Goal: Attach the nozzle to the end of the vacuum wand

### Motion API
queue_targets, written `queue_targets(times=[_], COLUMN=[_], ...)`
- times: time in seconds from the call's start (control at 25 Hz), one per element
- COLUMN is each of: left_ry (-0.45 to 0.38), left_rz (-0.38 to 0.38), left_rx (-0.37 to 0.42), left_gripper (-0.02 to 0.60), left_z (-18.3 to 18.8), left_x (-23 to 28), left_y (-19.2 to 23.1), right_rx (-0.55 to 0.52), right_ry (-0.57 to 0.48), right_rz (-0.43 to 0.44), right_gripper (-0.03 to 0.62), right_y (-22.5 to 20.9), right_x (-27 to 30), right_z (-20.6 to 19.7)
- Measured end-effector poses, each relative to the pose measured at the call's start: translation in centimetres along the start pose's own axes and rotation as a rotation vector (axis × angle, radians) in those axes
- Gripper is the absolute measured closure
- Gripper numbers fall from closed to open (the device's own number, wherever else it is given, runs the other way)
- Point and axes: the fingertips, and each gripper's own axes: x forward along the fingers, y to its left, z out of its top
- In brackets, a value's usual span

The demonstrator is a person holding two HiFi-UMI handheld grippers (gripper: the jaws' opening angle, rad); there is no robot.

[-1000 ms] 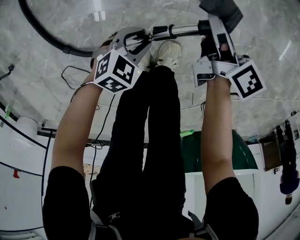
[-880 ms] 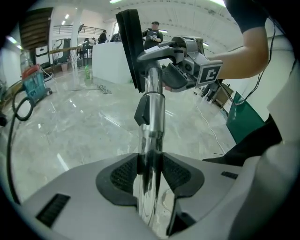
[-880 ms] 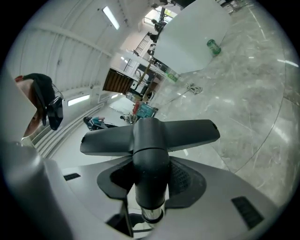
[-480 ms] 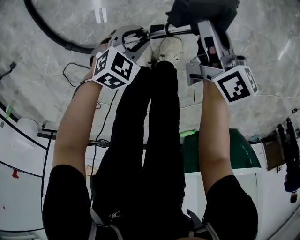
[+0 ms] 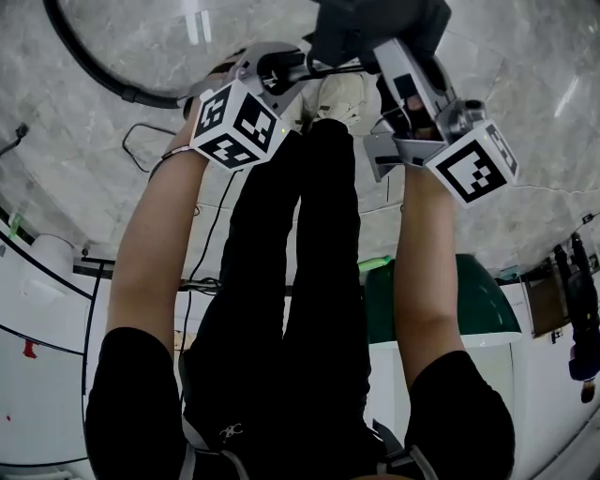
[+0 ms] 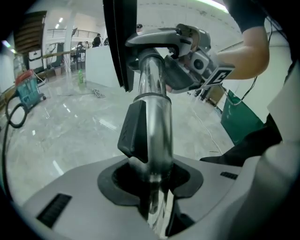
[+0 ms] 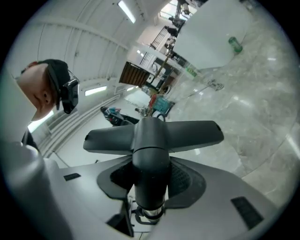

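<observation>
In the head view my left gripper (image 5: 272, 67) grips the shiny metal vacuum wand (image 5: 323, 66), which runs right into the dark grey floor nozzle (image 5: 375, 23). My right gripper (image 5: 401, 86) is shut on that nozzle's neck. In the left gripper view the wand (image 6: 152, 117) stands between the jaws of the left gripper (image 6: 152, 187), which are closing on it; its far end meets the black nozzle (image 6: 119, 42). In the right gripper view the T-shaped nozzle (image 7: 152, 136) fills the jaws of the right gripper (image 7: 150, 187), with the wand's metal end (image 7: 147, 213) at the bottom of its neck.
A black hose (image 5: 94, 70) curves over the marble floor at upper left, with thin cables (image 5: 150, 141) below it. The person's white shoes (image 5: 342, 94) stand under the wand. A green bin (image 5: 487, 300) and white counters lie near the person's body.
My right gripper has carried the nozzle left and upward along the wand toward the left gripper, rolling it as it went. The left gripper has barely moved.
</observation>
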Motion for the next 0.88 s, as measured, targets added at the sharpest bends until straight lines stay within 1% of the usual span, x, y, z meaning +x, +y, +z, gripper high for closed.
queue_targets(times=[0.08,0.12,0.16,0.2,0.24,0.32,0.36,0.4,0.44,0.48,0.52,0.56,0.6,0.64,0.68,0.72,0.76,0.8,0.84,0.88], left_ry=[0.004,0.002,0.001,0.004,0.011,0.028,0.031,0.029,0.023,0.017,0.012,0.013,0.014,0.013,0.005,-0.009,-0.025,-0.039,-0.050,-0.058], left_rz=[-0.067,-0.081,-0.076,-0.056,-0.031,0.009,0.015,0.011,-0.001,-0.018,-0.038,-0.061,-0.089,-0.122,-0.156,-0.185,-0.205,-0.214,-0.213,-0.206], left_rx=[-0.007,-0.013,-0.020,-0.030,-0.041,-0.055,-0.056,-0.054,-0.050,-0.045,-0.041,-0.036,-0.032,-0.029,-0.029,-0.033,-0.042,-0.053,-0.063,-0.068], left_gripper=[0.433,0.433,0.433,0.433,0.433,0.433,0.433,0.433,0.433,0.433,0.432,0.431,0.433,0.433,0.433,0.433,0.433,0.433,0.433,0.433], left_z=[-0.2,-0.3,-0.3,-0.3,-0.2,0.2,0.6,0.9,1.3,1.5,1.6,1.6,1.6,1.5,1.6,1.8,2.1,2.4,2.6,2.9], left_x=[-0.1,-0.2,-0.1,0.1,0.5,1.3,1.7,2.0,2.1,2.1,2.0,1.9,1.7,1.4,1.1,0.7,0.4,0.2,0.2,0.4], left_y=[-0.5,-0.6,-0.5,-0.3,-0.1,0.1,0.0,-0.1,-0.2,-0.3,-0.4,-0.5,-0.8,-1.2,-1.7,-2.3,-2.7,-3.0,-3.1,-3.0], right_rx=[0.008,0.006,0.004,0.005,0.006,-0.002,-0.008,-0.014,-0.028,-0.057,-0.096,-0.133,-0.163,-0.176,-0.152,-0.087,-0.006,0.051,0.074,0.073], right_ry=[0.072,0.092,0.092,0.070,0.035,-0.031,-0.053,-0.071,-0.089,-0.110,-0.131,-0.140,-0.117,-0.058,0.012,0.064,0.082,0.064,0.024,-0.026], right_rz=[0.134,0.172,0.173,0.129,0.042,-0.208,-0.333,-0.433,-0.490,-0.489,-0.428,-0.321,-0.191,-0.054,0.075,0.181,0.246,0.257,0.219,0.150], right_gripper=[0.414,0.416,0.418,0.418,0.418,0.418,0.418,0.419,0.418,0.418,0.419,0.418,0.419,0.421,0.422,0.423,0.428,0.428,0.432,0.433], right_y=[0.3,0.5,0.4,-0.1,-0.8,-2.4,-3.0,-3.4,-3.5,-3.3,-2.7,-2.0,-1.2,-0.5,0.0,0.2,0.1,-0.2,-0.7,-1.0], right_x=[0.4,0.6,0.8,0.9,0.8,0.0,-0.5,-0.9,-1.3,-1.4,-1.3,-1.1,-0.7,-0.4,-0.2,-0.3,-0.5,-0.8,-1.1,-1.4], right_z=[-0.5,-0.6,-0.6,-0.5,-0.3,0.3,0.6,0.9,1.2,1.5,1.7,1.6,1.3,0.8,0.3,0.0,-0.1,0.0,0.4,0.7])
